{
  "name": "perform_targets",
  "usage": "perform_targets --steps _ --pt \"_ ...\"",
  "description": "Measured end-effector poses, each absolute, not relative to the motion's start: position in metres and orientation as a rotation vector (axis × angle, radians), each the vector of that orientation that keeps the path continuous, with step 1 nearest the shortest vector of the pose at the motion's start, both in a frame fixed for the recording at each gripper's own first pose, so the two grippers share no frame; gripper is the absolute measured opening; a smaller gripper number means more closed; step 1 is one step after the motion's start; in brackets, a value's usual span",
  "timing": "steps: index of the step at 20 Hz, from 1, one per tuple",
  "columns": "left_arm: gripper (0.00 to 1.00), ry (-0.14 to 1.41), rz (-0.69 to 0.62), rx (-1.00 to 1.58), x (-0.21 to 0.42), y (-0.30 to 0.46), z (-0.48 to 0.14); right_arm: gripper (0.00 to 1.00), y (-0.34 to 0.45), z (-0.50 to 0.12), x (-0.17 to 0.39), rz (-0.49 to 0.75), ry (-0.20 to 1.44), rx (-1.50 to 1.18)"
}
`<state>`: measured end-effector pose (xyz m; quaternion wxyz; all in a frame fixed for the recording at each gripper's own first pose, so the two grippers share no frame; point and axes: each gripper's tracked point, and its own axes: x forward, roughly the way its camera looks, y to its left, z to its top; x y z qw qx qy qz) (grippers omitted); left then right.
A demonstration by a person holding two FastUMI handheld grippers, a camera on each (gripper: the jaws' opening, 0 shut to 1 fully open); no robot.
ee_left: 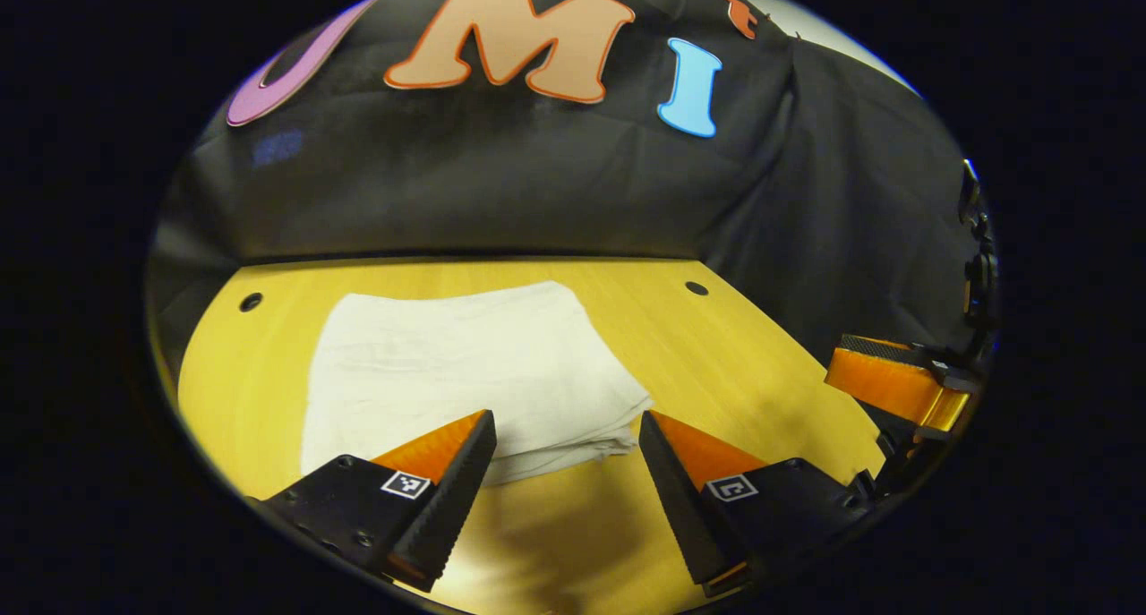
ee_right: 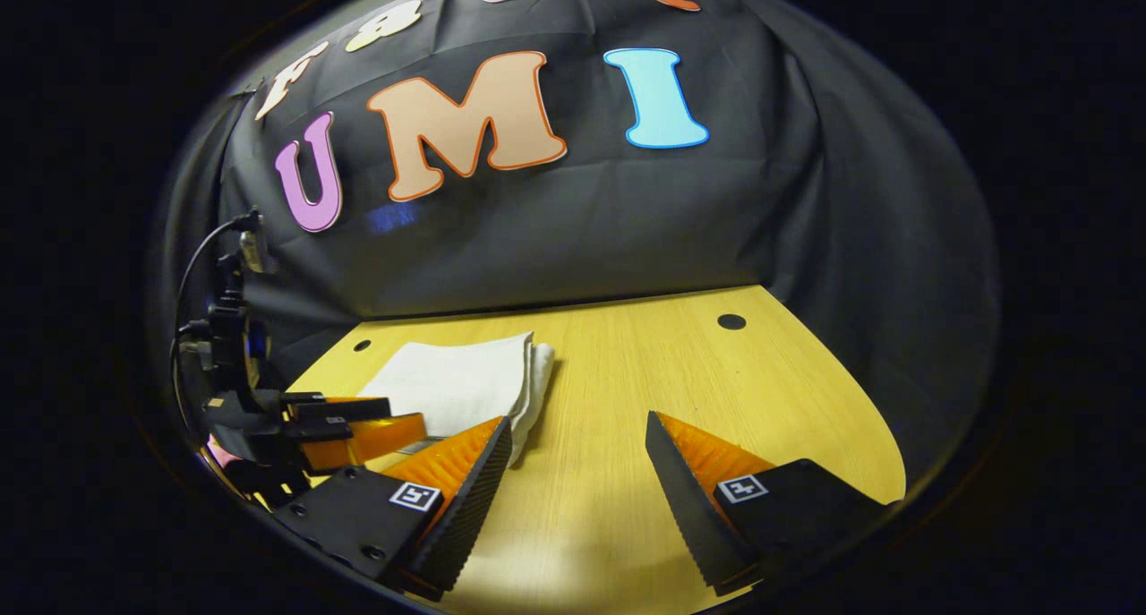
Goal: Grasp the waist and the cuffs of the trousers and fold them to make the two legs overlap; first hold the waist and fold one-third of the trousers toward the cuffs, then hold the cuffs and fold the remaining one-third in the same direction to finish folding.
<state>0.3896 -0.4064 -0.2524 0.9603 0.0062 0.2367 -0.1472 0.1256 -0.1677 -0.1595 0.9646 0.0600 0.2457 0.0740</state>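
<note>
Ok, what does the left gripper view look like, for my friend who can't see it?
White trousers, folded into a flat stack, lie on a yellow wooden table. The left gripper is open just in front of the stack, touching nothing. The right gripper shows at the right edge, against the booth's black cloth wall.
</note>
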Motion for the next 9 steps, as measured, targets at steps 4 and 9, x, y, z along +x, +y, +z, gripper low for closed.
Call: perform_targets --steps 4,9 --pt "0.95 0.394 -0.177 0.053 0.370 -0.361 -0.216 0.96 -0.156 -0.151 0.117 0.175 0.470 0.124" --pt "0.95 0.364 -0.104 0.015 0.342 -0.329 -0.205 0.96 -0.149 -0.138 0.100 0.190 0.426 0.135"
